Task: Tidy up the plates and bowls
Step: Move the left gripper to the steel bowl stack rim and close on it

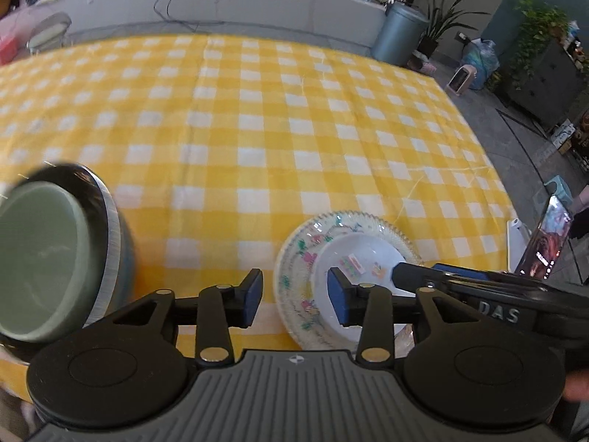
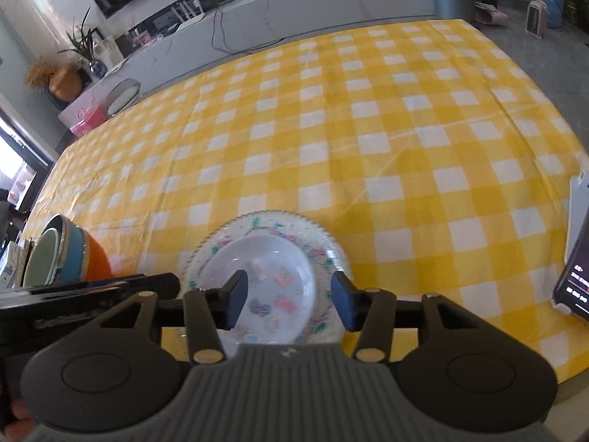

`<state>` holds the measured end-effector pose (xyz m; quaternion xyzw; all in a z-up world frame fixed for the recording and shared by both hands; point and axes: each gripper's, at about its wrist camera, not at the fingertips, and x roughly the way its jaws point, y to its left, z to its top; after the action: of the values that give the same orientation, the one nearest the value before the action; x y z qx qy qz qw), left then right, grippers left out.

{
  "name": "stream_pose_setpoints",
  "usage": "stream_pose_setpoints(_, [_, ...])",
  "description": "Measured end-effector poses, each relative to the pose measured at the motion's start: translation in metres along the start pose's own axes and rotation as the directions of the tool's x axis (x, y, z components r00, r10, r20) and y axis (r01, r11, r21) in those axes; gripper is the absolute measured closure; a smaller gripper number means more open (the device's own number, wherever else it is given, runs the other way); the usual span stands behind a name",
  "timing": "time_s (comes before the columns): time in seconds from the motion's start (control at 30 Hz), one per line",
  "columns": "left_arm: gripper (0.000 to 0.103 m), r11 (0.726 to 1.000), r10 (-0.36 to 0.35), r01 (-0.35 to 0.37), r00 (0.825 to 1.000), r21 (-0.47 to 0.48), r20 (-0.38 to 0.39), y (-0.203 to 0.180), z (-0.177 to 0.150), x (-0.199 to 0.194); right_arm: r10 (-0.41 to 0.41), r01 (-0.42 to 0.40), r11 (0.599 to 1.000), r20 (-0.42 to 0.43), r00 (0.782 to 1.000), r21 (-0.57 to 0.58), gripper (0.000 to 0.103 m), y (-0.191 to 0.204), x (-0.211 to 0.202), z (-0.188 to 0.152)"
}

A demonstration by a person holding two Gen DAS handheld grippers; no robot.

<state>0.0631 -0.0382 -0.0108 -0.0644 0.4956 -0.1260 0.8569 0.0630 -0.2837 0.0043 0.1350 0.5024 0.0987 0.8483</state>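
A small white plate with coloured stickers (image 2: 272,276) lies on a larger floral plate with a beaded rim (image 2: 324,246) near the table's front edge; both also show in the left wrist view (image 1: 353,254) (image 1: 294,254). A stack of nested bowls, green inside (image 1: 40,258), with blue and orange ones below (image 2: 79,258), stands to the left. My left gripper (image 1: 296,293) is open and empty, between the bowls and the plates. My right gripper (image 2: 289,300) is open and empty, just above the white plate's near side.
The yellow and white checked tablecloth (image 2: 368,129) covers the table. A phone on a white stand (image 2: 578,258) stands at the table's right edge. A grey bin (image 1: 401,33), plants and a long counter stand beyond the far edge.
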Motion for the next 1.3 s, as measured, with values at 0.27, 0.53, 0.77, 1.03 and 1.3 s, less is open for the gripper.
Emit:
stream_pose_setpoints(0.27, [0.041, 0.998, 0.025, -0.021, 0.997, -0.059, 0.075, 0.055, 0.014, -0.066, 0.08, -0.079, 0.994, 0.014, 0.997, -0.076, 0.034, 0.067, -0.011, 0.017])
stream_pose_setpoints(0.53, [0.034, 0.972, 0.17, -0.14, 0.974, -0.19, 0.151, 0.124, 0.01, -0.098, 0.16, -0.163, 0.985, -0.071, 0.985, -0.051, 0.031, 0.135, 0.009, 0.027])
stream_pose_setpoints(0.77, [0.034, 0.943, 0.161, -0.126, 0.983, -0.308, 0.09, 0.172, -0.003, -0.08, 0.143, -0.155, 0.985, -0.151, 0.978, -0.075, 0.031, 0.184, 0.044, 0.019])
stream_pose_setpoints(1.03, [0.034, 0.937, 0.116, -0.099, 0.993, -0.334, 0.031, 0.192, -0.011, -0.057, 0.093, -0.114, 0.99, -0.229, 0.969, -0.079, 0.033, 0.199, 0.085, 0.015])
stream_pose_setpoints(1.3, [0.036, 0.934, 0.067, -0.056, 0.998, -0.354, 0.019, 0.199, -0.011, -0.045, 0.08, -0.103, 0.992, -0.279, 0.957, -0.07, 0.056, 0.2, 0.1, 0.011])
